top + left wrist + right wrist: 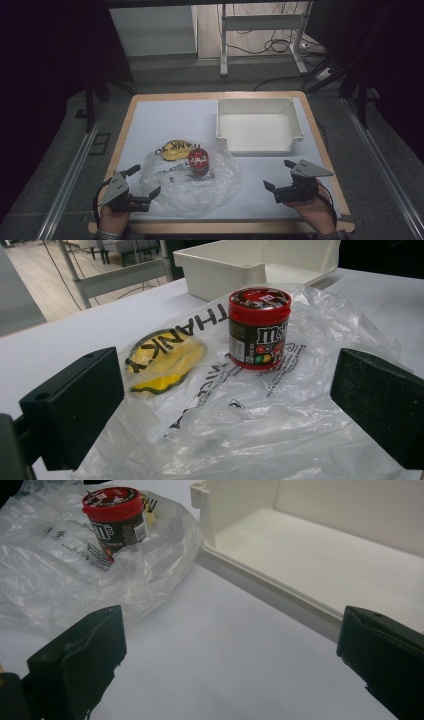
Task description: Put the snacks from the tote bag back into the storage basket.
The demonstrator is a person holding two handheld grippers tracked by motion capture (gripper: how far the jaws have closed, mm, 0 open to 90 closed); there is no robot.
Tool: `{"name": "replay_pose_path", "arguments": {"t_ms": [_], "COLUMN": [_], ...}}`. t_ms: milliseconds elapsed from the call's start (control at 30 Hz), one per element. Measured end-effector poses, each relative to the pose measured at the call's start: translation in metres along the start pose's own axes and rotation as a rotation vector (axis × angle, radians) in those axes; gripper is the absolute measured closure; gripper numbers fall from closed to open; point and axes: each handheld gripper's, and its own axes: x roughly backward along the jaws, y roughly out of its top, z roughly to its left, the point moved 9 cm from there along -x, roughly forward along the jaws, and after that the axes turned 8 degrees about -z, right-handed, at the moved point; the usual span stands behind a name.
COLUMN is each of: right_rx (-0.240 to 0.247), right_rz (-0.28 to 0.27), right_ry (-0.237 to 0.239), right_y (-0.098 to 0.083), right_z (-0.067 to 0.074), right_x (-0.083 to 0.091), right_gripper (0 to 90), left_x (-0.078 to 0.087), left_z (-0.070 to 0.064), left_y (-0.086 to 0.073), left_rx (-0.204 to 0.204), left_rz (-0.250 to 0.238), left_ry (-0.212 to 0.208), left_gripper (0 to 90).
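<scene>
Plainly, the candy jar (200,162), small, rigid and slick-sided, stands upright on the crinkly plastic bag (185,185) near the counter's front-left, best pinched across its body by either spread, empty gripper, left gripper (148,183) nearest.

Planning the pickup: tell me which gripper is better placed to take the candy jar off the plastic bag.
Left. The left gripper hangs open at the plastic bag's near edge, with the candy jar between its jaws' lines. The right gripper, also open, sits farther off by the white bin.

Laboratory recording station: white-topped table (165,120) between dark curtains (45,75), metal floor rails (70,175), trailing cables (270,47).
</scene>
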Motion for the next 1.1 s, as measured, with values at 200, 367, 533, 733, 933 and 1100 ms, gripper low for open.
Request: {"name": "replay_pose_path", "arguments": {"t_ms": [200,367,533,733,933,1100], "right_rx": [0.017,0.012,0.000,0.002,0.009,0.008], "right_rz": [-0.003,0.004,0.009,0.021,0.028,0.027], "right_ry": [-0.011,-0.001,0.026,0.056,0.072,0.075], "right_y": [0.002,0.002,0.003,0.005,0.007,0.009], "right_z": [0.002,0.004,0.009,0.016,0.020,0.022], "right_x": [-0.003,-0.005,-0.010,-0.015,-0.017,-0.020], "right_gripper": [3.2,3.1,3.0,3.2,5.0,5.1], "left_x": [0.000,0.000,0.000,0.000,0.000,-0.001], "left_z": [0.000,-0.001,-0.001,-0.001,-0.001,-0.001], "left_y": [0.000,0.000,0.000,0.000,0.000,0.000], "left_rx": [-0.002,-0.004,-0.005,-0.007,-0.007,-0.007], "left_rz": [-0.001,0.000,0.000,0.000,0.000,0.001], "left_ry": [0.000,0.000,0.001,0.003,0.003,0.003], "left_gripper": [0.8,0.8,0.8,0.8,0.8,0.8]}}
